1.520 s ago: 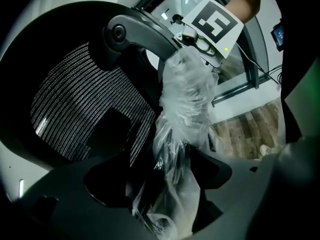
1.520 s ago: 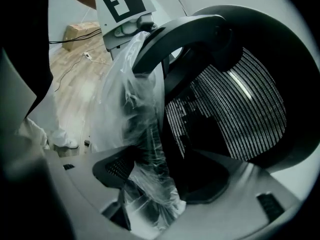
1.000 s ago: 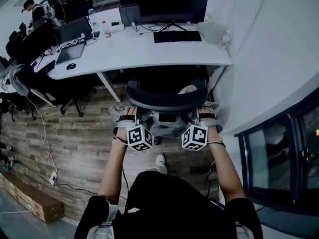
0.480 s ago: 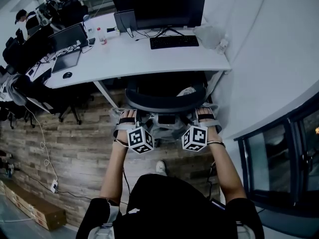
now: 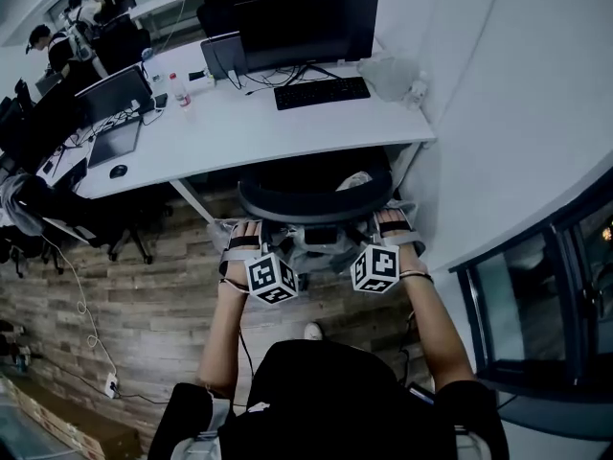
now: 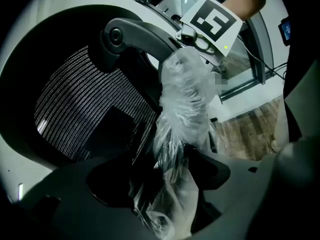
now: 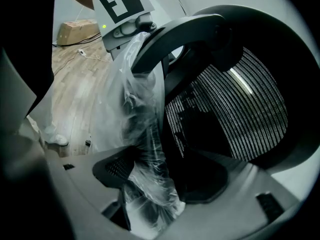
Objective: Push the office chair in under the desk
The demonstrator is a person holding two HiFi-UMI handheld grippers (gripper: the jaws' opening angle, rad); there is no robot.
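The black mesh-backed office chair [image 5: 314,195] stands at the near edge of the long white desk [image 5: 249,123]. Its seat is tucked partly beneath the top, while its curved backrest is out on the person's side. The desk lies straight ahead of both grippers, beyond the chair, and its long edge runs across the line of push, slanting slightly down to the left. I judge the chair needs a straight shove forward, kept square so it clears the desk leg and the white wall close on its right.

The left gripper [image 5: 244,242] and the right gripper [image 5: 391,226] sit at either end of the backrest frame, about level, so neither hand is nearer. In the left gripper view the jaws are closed in on a frame bar wrapped in crinkled clear plastic film [image 6: 182,104], which runs up between them. The right gripper view shows the same, its jaws pinching the film-wrapped bar beside the mesh.

A black keyboard [image 5: 321,92] and a dark monitor [image 5: 306,29] sit on the desk above the chair. I can read no brand or lettering anywhere; the cubes carry only black-and-white square patterns.
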